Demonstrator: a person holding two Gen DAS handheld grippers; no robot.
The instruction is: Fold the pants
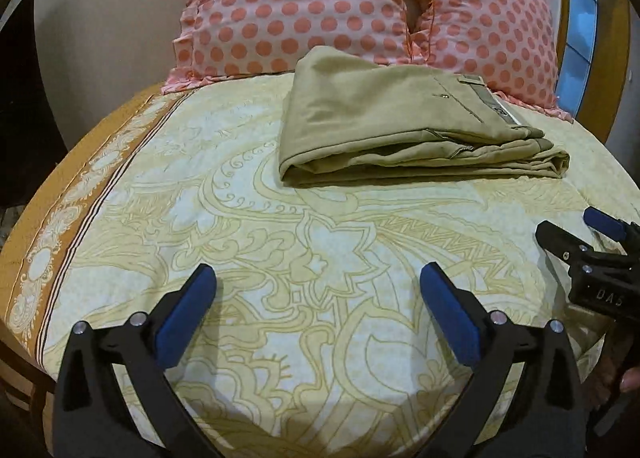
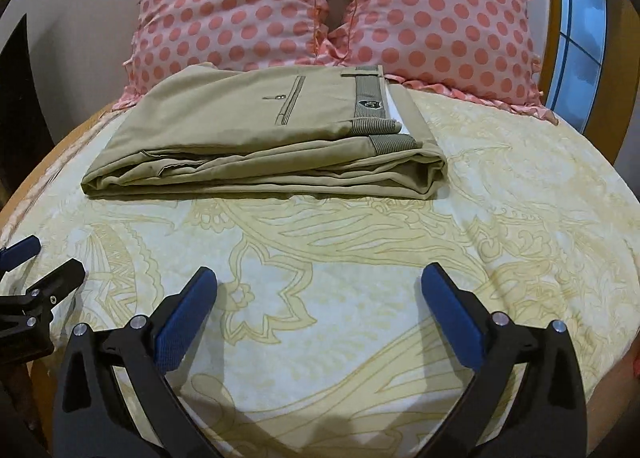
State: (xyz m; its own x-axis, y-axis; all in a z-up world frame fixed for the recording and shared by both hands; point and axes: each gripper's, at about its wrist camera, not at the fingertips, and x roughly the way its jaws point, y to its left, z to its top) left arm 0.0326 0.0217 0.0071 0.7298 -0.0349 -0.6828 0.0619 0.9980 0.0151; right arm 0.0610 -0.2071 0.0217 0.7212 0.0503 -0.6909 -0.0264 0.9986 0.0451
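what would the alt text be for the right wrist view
Khaki pants lie folded into a compact stack on a cream floral bedsheet, just in front of two pink polka-dot pillows. The right gripper hovers open and empty nearer the camera, with the left gripper at the left edge.

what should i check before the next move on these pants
1. Pants folded into a compact stack: ok, layers lie flat with the waistband on top.
2. Left gripper free of cloth: ok, open, nothing between its fingers.
3. Right gripper free of cloth: ok, open, above bare bedsheet.
4. Stack clear of both grippers: ok, it lies well ahead of them, near the pillows.
5. Fold edges aligned: not ok, lower layers stick out past the top one at the front edge.
6. Stack's far side against the pillows: cannot tell.
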